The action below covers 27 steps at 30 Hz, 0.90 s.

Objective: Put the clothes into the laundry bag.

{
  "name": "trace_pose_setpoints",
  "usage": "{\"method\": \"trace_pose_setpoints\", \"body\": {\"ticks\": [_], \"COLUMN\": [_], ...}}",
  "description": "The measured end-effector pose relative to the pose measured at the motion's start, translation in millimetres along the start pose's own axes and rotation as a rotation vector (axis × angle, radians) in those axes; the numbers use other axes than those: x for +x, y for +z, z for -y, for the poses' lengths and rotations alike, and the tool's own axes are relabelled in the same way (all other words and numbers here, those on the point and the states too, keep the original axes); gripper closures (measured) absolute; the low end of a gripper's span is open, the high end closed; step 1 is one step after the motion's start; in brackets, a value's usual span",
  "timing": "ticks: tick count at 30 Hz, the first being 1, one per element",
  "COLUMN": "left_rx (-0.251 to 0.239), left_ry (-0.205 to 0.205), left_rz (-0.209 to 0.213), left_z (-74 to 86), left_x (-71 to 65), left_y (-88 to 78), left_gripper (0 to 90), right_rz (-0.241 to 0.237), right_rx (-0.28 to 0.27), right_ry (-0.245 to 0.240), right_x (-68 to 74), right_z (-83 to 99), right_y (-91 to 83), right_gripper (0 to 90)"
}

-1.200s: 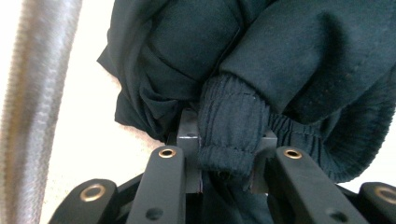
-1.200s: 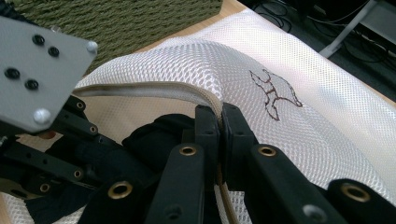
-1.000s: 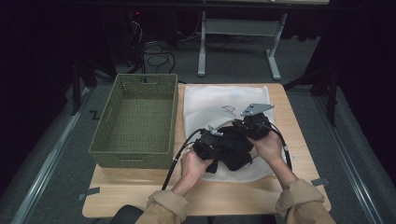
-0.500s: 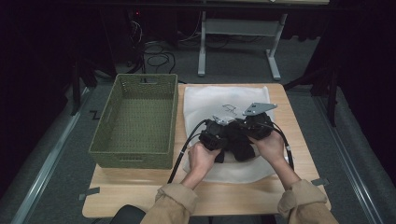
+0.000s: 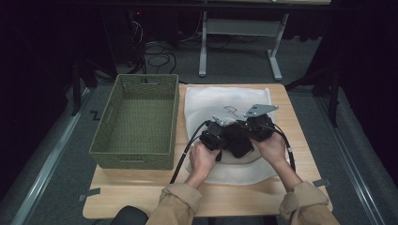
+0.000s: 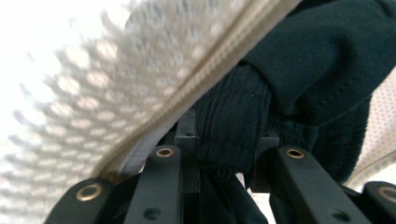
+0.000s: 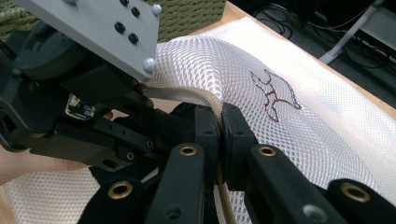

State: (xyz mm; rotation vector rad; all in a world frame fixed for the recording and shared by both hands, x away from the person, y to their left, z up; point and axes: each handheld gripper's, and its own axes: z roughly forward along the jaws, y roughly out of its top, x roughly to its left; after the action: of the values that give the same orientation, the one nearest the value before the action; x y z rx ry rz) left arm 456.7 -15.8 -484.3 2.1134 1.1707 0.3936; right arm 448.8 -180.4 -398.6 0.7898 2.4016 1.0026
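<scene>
Lying across the right half of the tabletop point(image 5: 141, 197), the white mesh bag point(image 5: 220, 101) fills the middle of the high view, with a green basket point(image 5: 136, 119) just beside it at centre left. At lower centre of that view both hands meet over the near part of the bag, where a dark garment point(image 5: 239, 143) sits bunched between the two tools. The right tool point(image 7: 220, 128), at centre in the right gripper view, has its jaws pressed together on the bag's zipper edge point(image 7: 205, 99), a pale band that curves down between the pads; the mesh billows up behind it, and a dark embroidered mark point(image 7: 275, 95) shows on the bag at right of centre. The left tool point(image 6: 224, 154) shows at the bottom of the left gripper view with the ribbed part of the garment between its jaws; these jaws have just been opening a little, and I cannot tell whether the pads press on the cloth. In that view the zipper edge runs diagonally from upper right to lower left, with the mesh blurred at left and the garment at right.
</scene>
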Motion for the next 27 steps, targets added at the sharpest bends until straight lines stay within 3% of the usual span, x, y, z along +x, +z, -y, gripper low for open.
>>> {"method": "trace_pose_setpoints", "body": {"ticks": [3, 6, 13, 21, 27], "left_rx": [0.007, -0.021, -0.006, 0.033, 0.071], "left_ry": [0.006, 0.012, 0.036, 0.051, 0.028], "left_rz": [-0.006, -0.024, 0.008, 0.034, 0.043], "left_z": [2.3, 3.1, 6.0, 16.4, 23.1], "left_x": [1.9, 0.7, 0.5, 0.7, 3.6], "left_y": [0.4, -3.1, -13.8, -28.2, -23.0], "left_gripper": [66.9, 56.4, 43.7, 37.9, 40.2], "right_rz": [0.002, 0.002, 0.002, 0.002, 0.006], "right_rx": [0.005, 0.001, 0.0, 0.0, 0.005], "right_ry": [0.0, 0.0, 0.003, -0.002, -0.003], "right_x": [-1.8, -1.9, -1.6, 1.4, 2.2], "right_z": [1.7, 1.4, 1.4, 0.5, -0.3], "right_y": [1.1, 1.3, 0.7, 2.6, 2.8], "right_gripper": [87.9, 87.9, 87.9, 87.8, 87.8]}}
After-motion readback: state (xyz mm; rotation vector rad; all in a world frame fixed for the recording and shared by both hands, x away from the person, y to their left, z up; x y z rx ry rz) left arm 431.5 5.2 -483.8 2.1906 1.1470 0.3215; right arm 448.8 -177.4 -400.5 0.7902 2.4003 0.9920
